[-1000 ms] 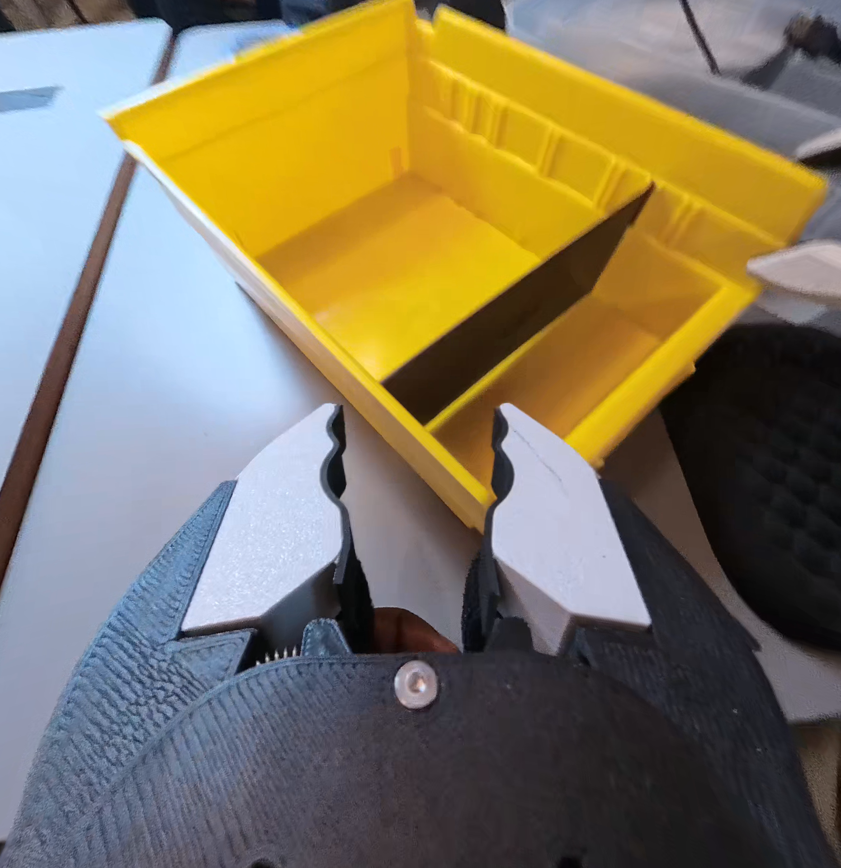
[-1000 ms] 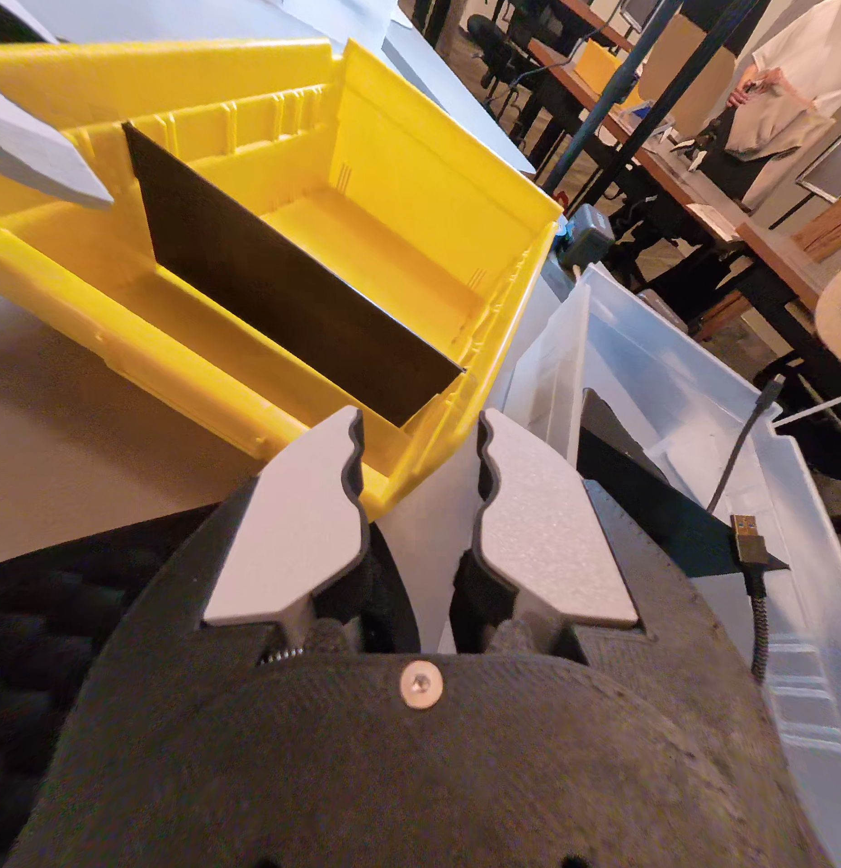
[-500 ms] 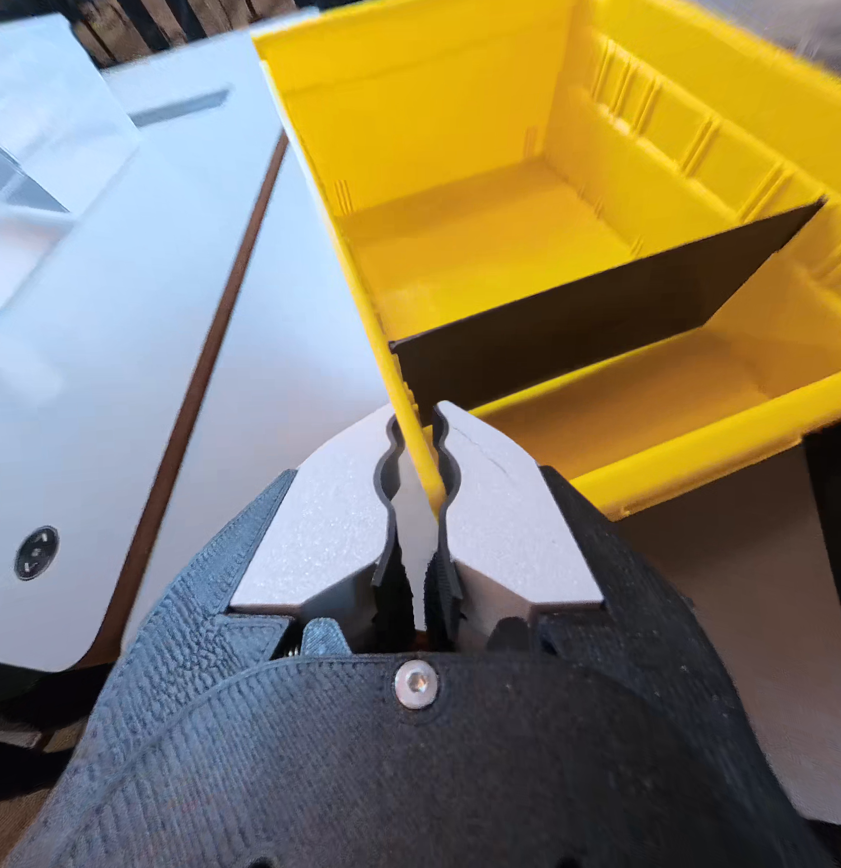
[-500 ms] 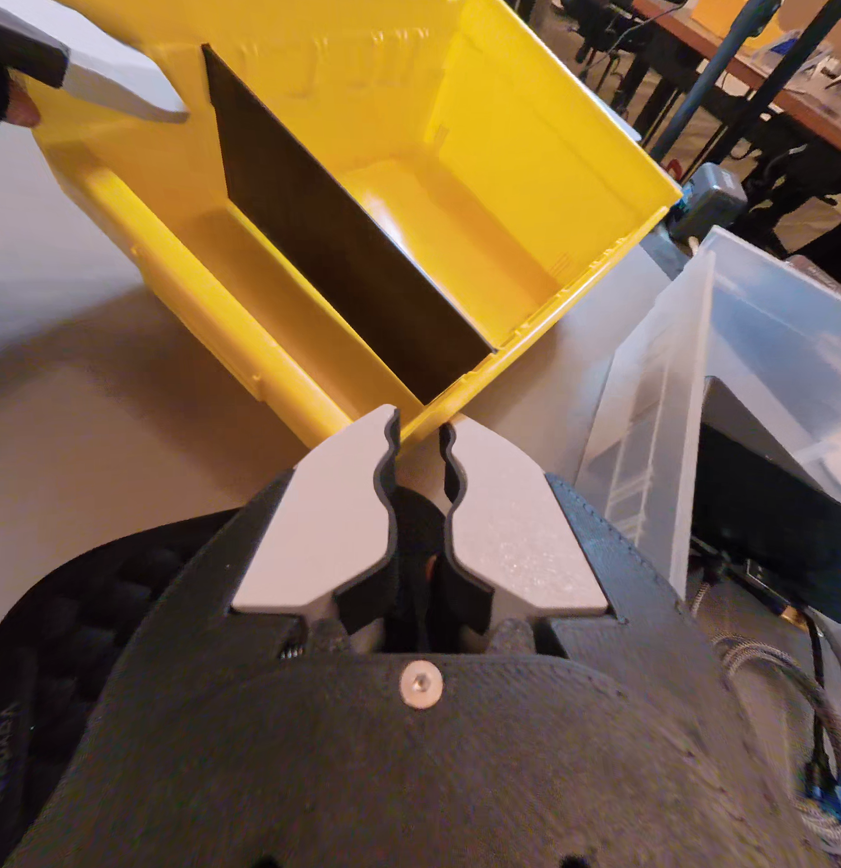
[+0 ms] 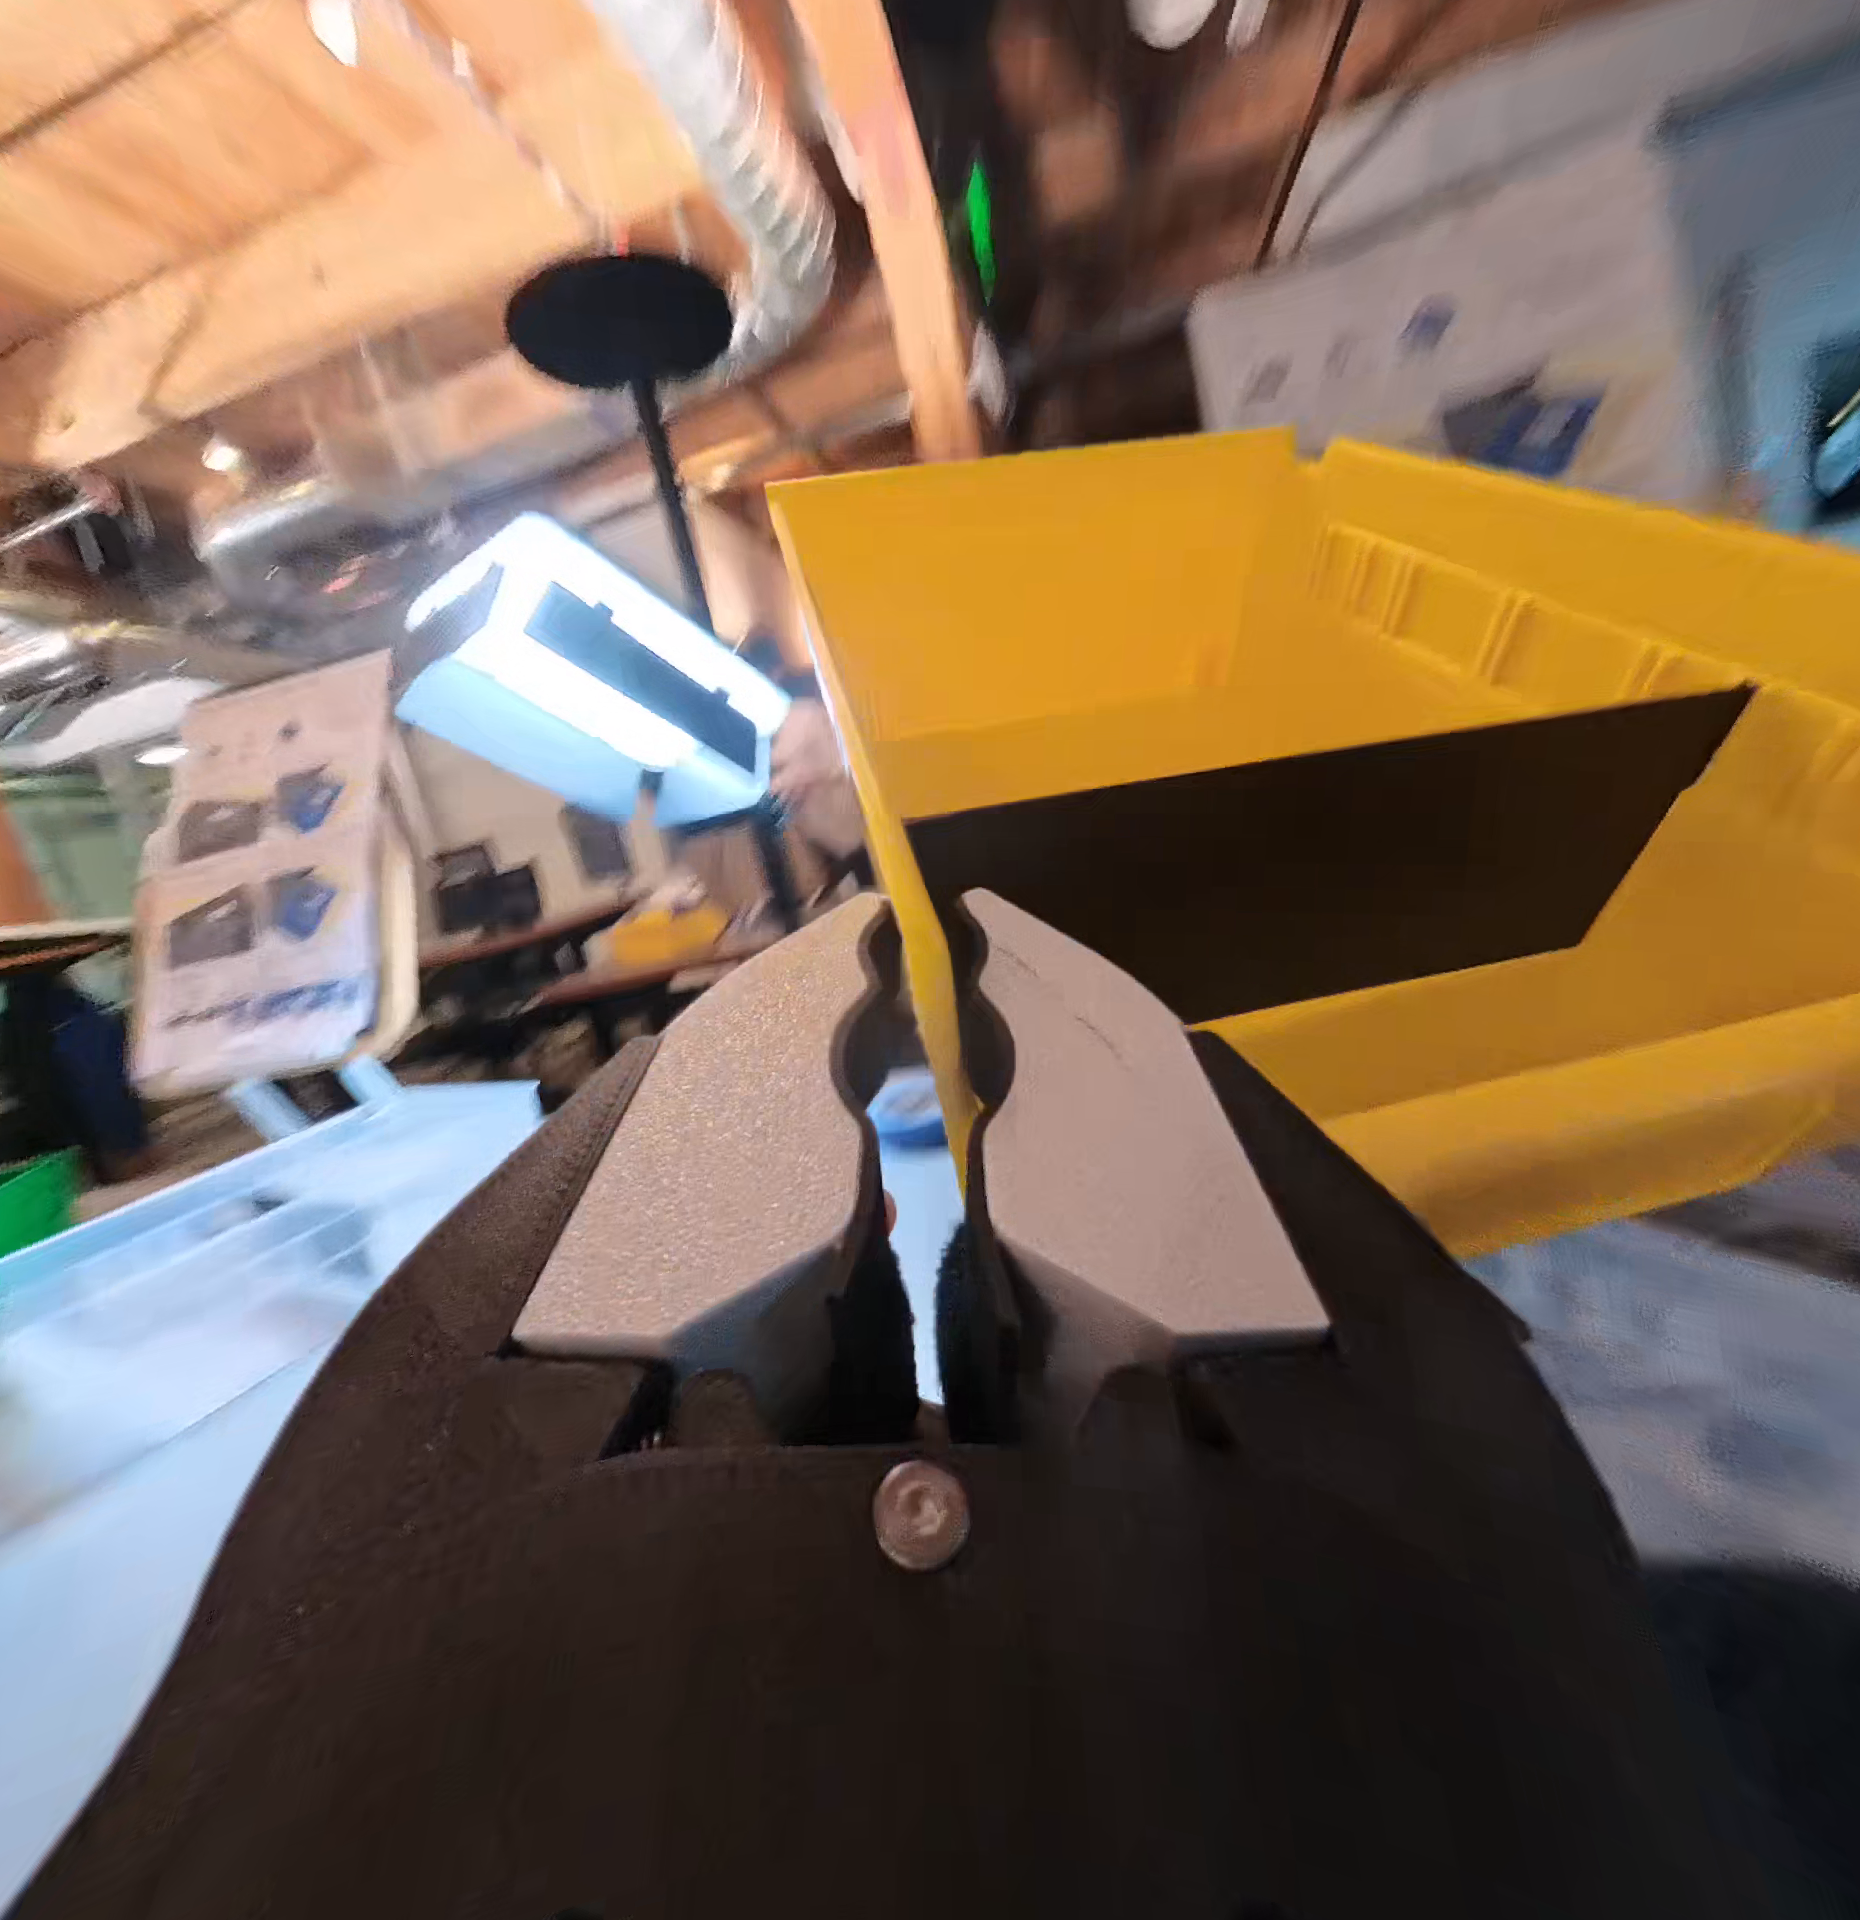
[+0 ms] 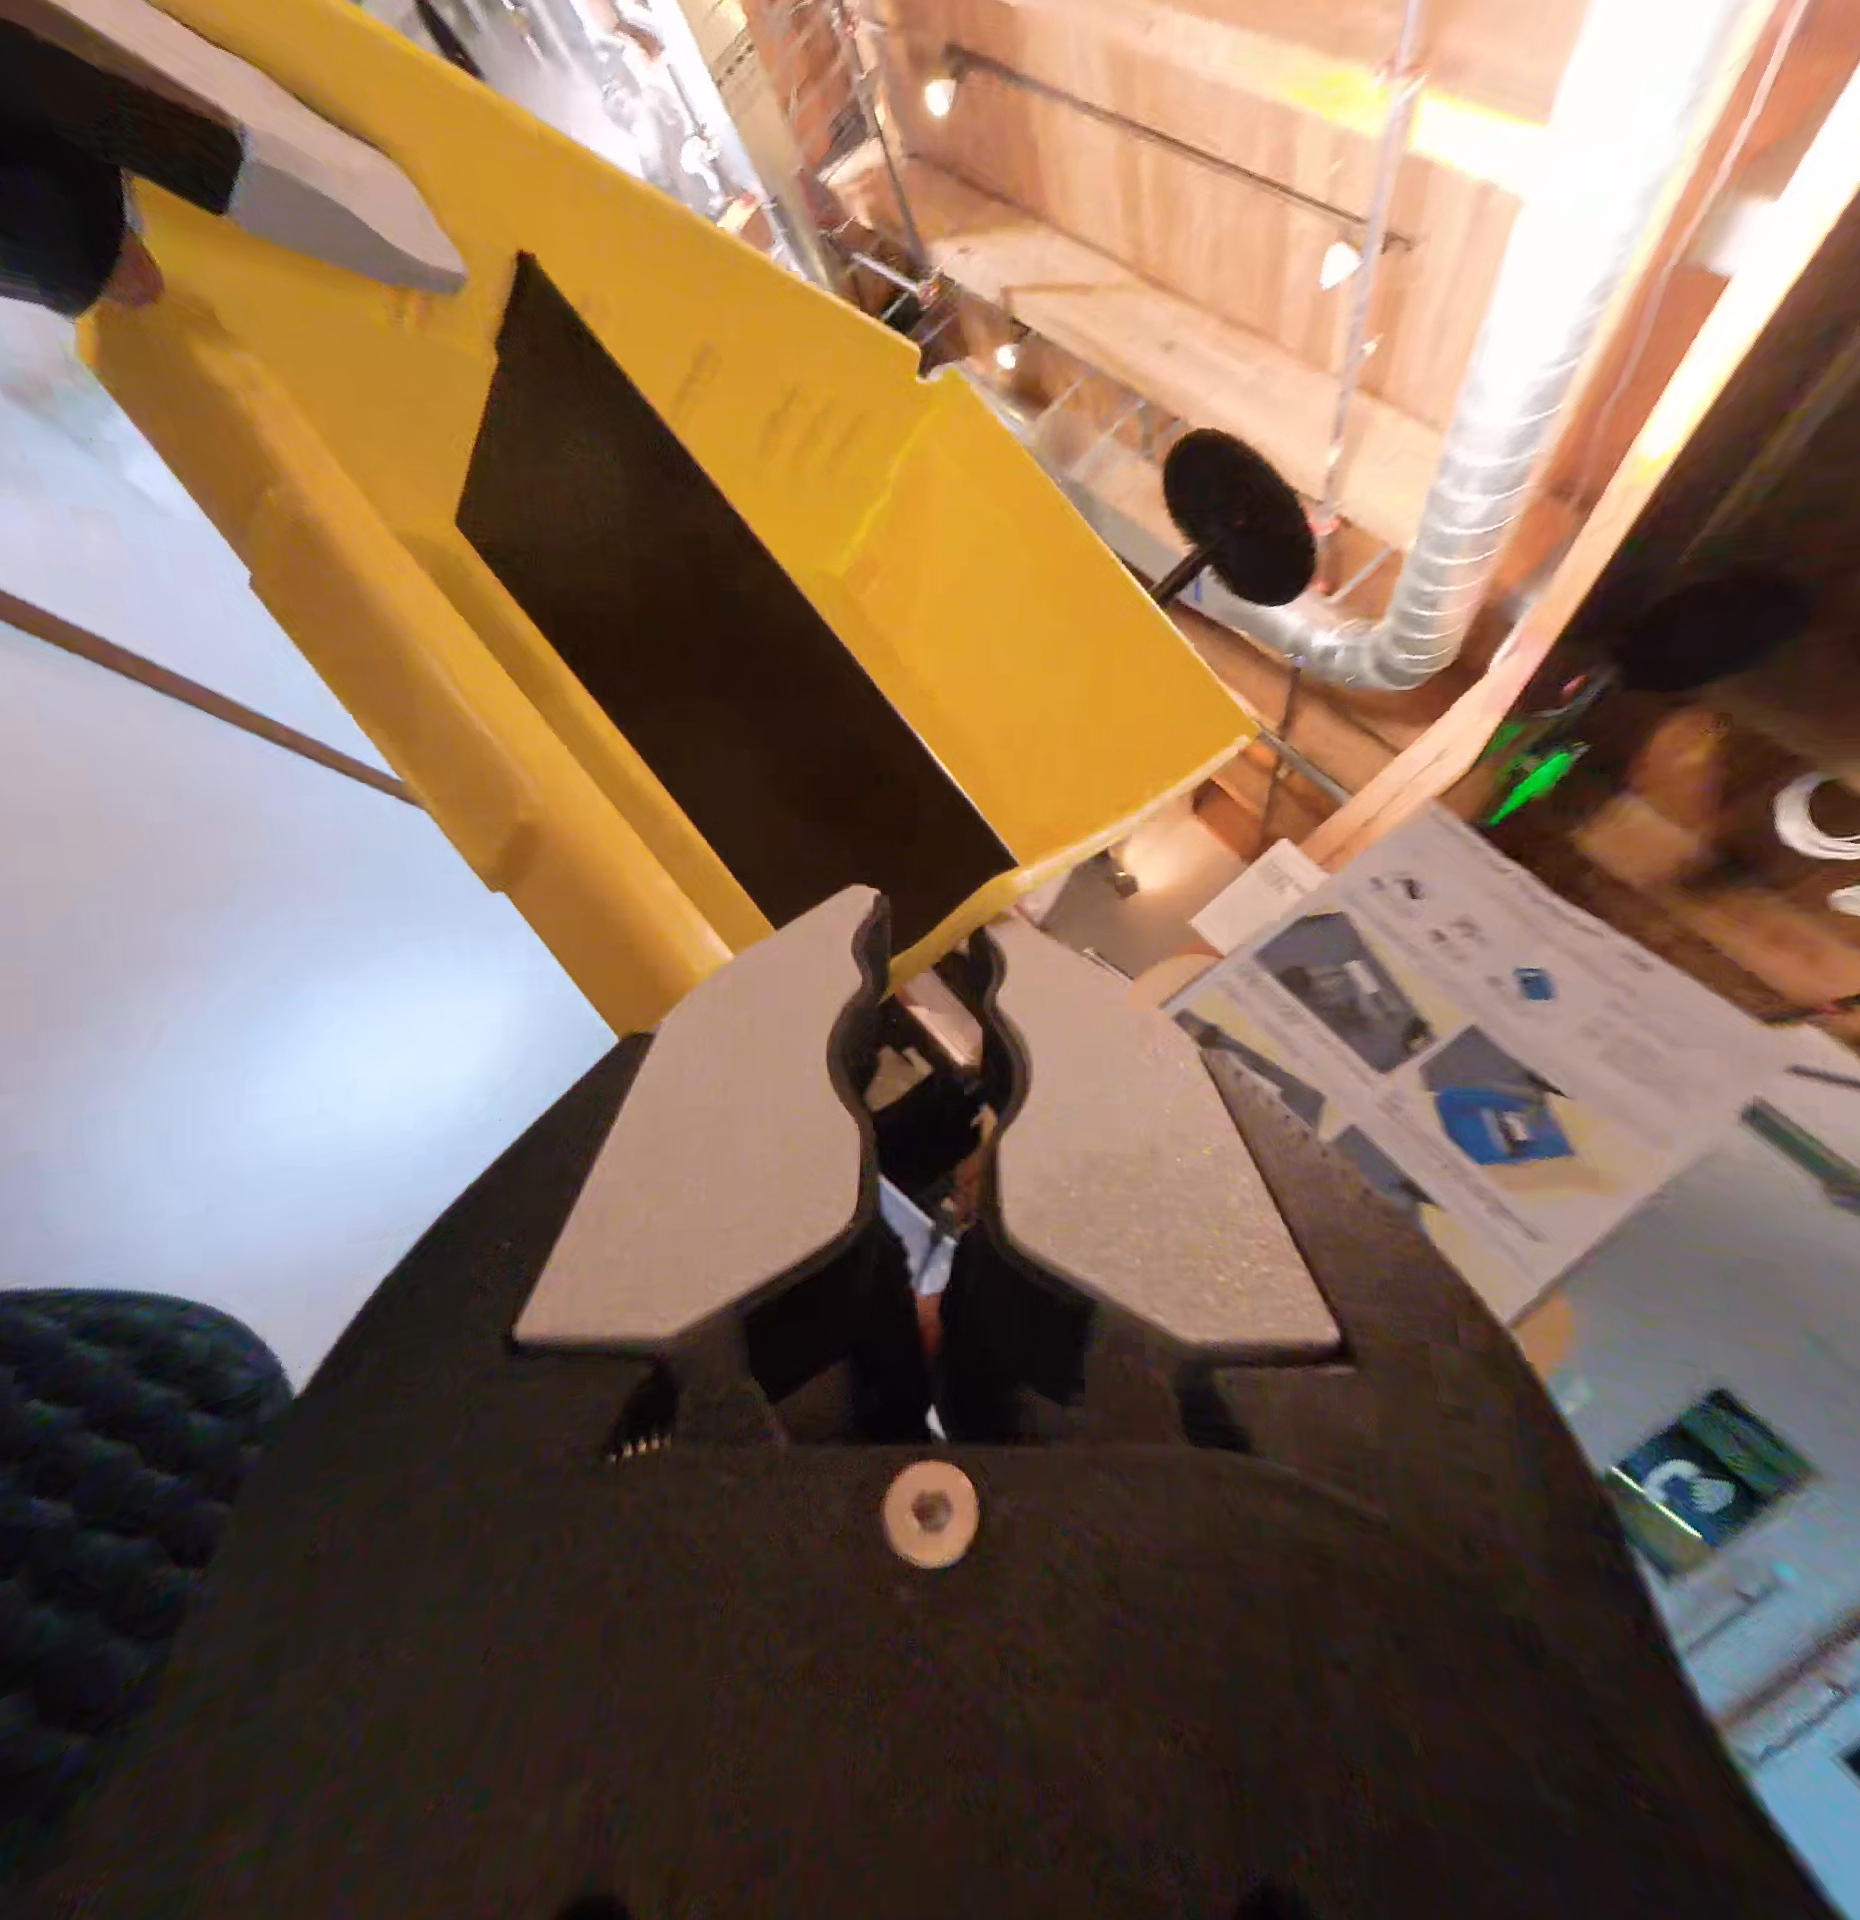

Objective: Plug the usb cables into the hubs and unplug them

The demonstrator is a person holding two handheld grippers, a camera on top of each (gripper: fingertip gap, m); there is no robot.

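At opposite walls of the yellow plastic bin (image 5: 1165,623) with its black divider (image 5: 1321,862), the left gripper (image 5: 921,935) and right gripper (image 6: 931,951) each pinch its rim.

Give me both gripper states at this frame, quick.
Left gripper: shut on the yellow bin, clamping its side wall near a corner.
Right gripper: shut on the yellow bin's rim at the opposite corner.

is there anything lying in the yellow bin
No: in the left wrist view the yellow bin shows only its black divider, with bare yellow walls and no loose items visible.
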